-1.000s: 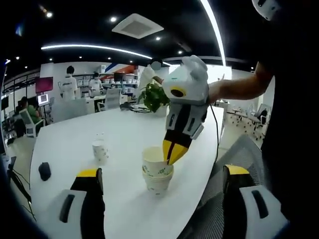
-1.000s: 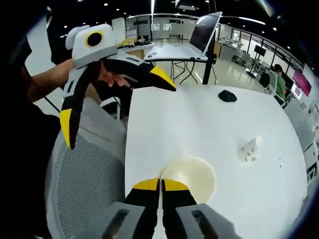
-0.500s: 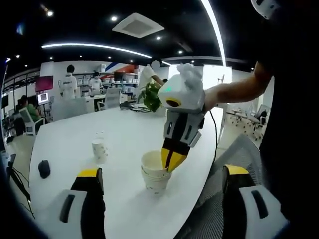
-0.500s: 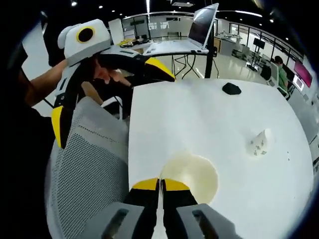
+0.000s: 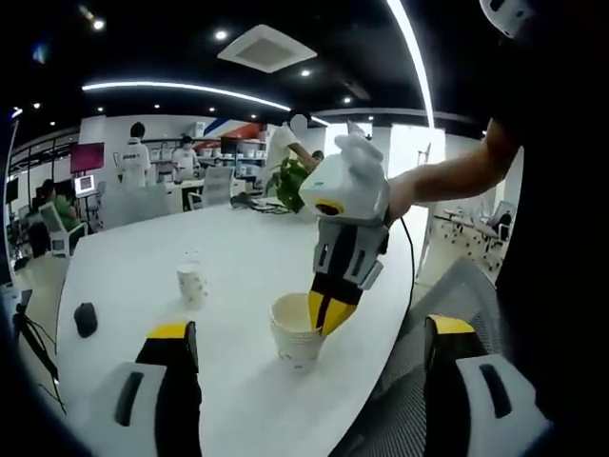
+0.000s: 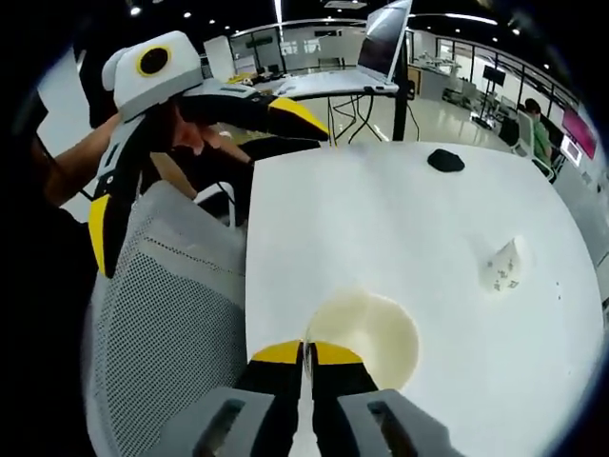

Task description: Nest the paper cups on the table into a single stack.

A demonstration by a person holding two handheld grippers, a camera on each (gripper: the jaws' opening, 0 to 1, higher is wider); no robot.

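Note:
A stack of nested paper cups (image 5: 293, 343) stands near the table's front edge, and from above its top cup (image 6: 373, 330) shows as an open mouth. My right gripper (image 6: 305, 350) is shut on the near rim of that top cup; the left gripper view shows the right gripper (image 5: 328, 309) coming down from above onto the rim. A single patterned paper cup (image 5: 192, 283) stands apart on the white table (image 5: 238, 257), and the same single cup (image 6: 505, 267) lies to the right in the right gripper view. My left gripper (image 5: 309, 328) is open on either side of the stack; the left gripper (image 6: 200, 171) hangs over the chair.
A black mouse (image 5: 86, 321) lies at the table's far left end, and the mouse (image 6: 445, 160) sits near the top edge in the right gripper view. A grey mesh chair (image 6: 162, 314) stands against the table edge. A potted plant (image 5: 290, 183), a laptop (image 6: 381, 52) and people at desks are farther off.
The right gripper has pushed the top cup down, so it sits deeper in the stack and the stack is shorter. The left gripper has stayed open and nearly still.

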